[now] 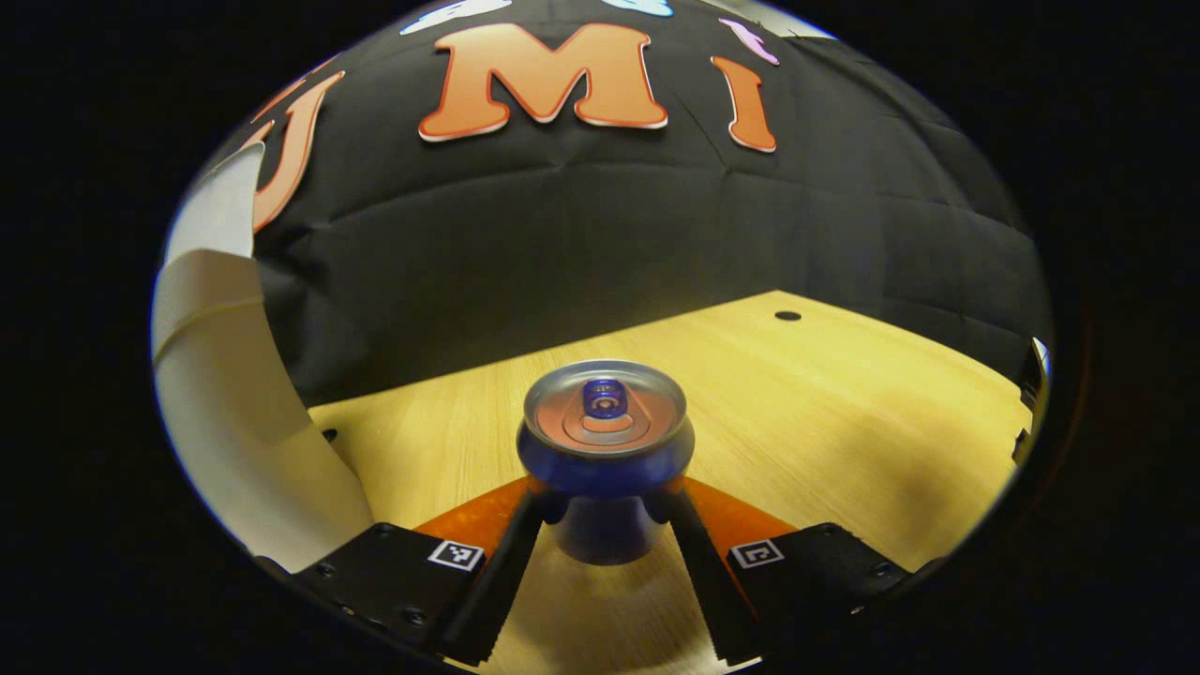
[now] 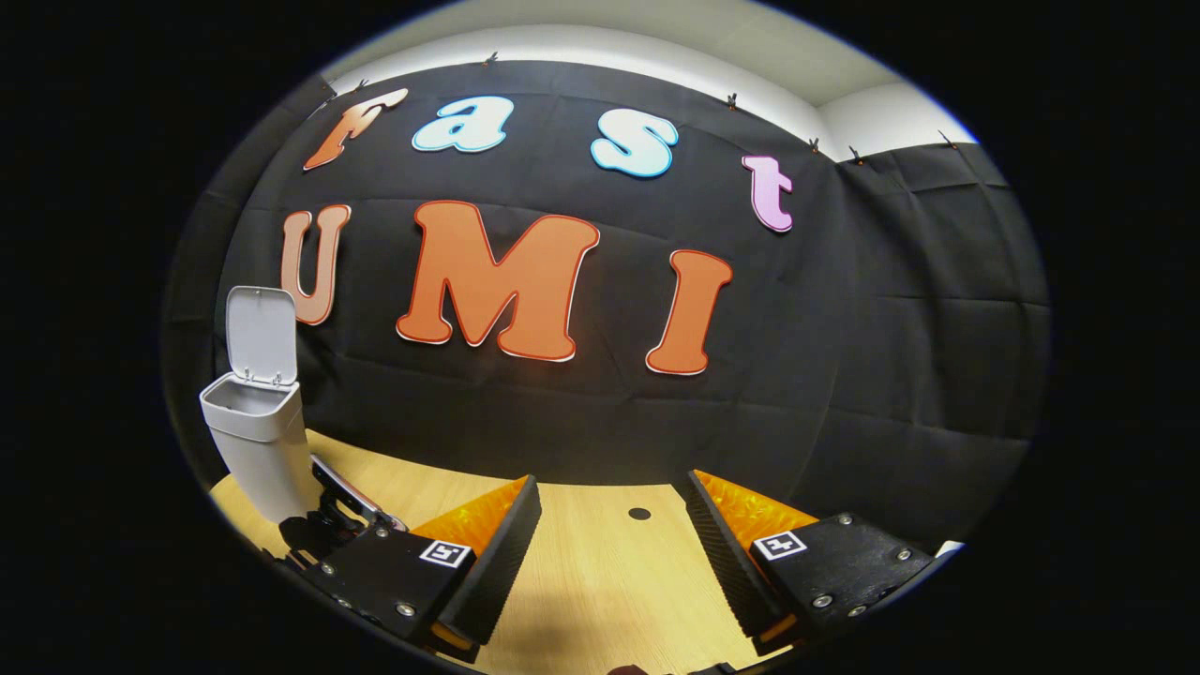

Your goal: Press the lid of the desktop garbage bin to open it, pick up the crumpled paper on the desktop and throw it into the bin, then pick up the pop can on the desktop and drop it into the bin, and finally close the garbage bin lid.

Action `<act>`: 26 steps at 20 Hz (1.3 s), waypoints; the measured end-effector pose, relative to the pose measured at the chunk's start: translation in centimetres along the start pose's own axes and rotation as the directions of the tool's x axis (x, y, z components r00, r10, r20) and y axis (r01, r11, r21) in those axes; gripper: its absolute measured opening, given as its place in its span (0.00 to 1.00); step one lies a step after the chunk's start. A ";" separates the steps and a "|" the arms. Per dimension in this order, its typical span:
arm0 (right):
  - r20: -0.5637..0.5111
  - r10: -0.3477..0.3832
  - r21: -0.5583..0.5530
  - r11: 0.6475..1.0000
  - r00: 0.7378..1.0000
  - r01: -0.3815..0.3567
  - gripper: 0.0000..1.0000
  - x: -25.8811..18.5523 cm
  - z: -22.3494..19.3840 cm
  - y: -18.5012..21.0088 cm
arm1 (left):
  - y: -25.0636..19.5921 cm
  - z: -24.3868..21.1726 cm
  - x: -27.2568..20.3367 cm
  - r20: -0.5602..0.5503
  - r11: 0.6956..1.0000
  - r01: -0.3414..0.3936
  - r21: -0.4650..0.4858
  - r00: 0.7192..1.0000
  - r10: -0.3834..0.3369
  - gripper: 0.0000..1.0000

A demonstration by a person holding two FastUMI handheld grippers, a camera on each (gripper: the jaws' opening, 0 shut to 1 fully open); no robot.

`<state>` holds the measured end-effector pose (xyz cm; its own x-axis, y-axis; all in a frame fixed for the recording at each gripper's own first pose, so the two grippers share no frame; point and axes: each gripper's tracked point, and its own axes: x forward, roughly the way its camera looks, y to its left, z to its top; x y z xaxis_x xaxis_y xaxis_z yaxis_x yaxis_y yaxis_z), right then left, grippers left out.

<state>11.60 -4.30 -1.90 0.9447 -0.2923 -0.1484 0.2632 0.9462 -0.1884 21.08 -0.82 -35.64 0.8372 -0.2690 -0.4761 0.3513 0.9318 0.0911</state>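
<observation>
A: Progress? The bin (image 2: 255, 441) stands at nine o'clock in the right gripper view with its lid (image 2: 262, 335) up, and I see no paper on the desk (image 1: 844, 412).

B: So the can (image 1: 606, 450) is left. The left gripper (image 1: 606, 525) has both fingers closed against its sides, the can standing upright.

A: And the right gripper (image 2: 609, 553)?

B: It is wide apart and holds nothing. The white bin wall (image 1: 244, 441) is near at nine o'clock in the left gripper view.
</observation>
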 end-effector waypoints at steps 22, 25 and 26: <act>0.080 0.239 0.088 0.965 0.968 -0.245 0.94 2.3 0.3 5.4 | 21.1 14.7 -30.5 0.075 0.769 -0.544 -0.337 0.798 0.598 0.79; 0.076 0.224 0.085 0.970 0.972 -0.230 0.94 2.4 0.0 4.9 | 23.1 16.0 -29.1 0.092 0.770 -0.544 -0.334 0.794 0.601 0.80; 0.074 0.214 0.084 0.972 0.974 -0.220 0.94 2.3 0.0 4.6 | 24.0 16.6 -28.5 0.100 0.773 -0.539 -0.336 0.795 0.598 0.79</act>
<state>15.02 -0.64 -3.11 0.9910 -0.0722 -0.1126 0.0648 0.9955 -0.0685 12.62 25.14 -5.35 0.9179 0.3188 -0.2363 -0.3203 0.9467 0.0330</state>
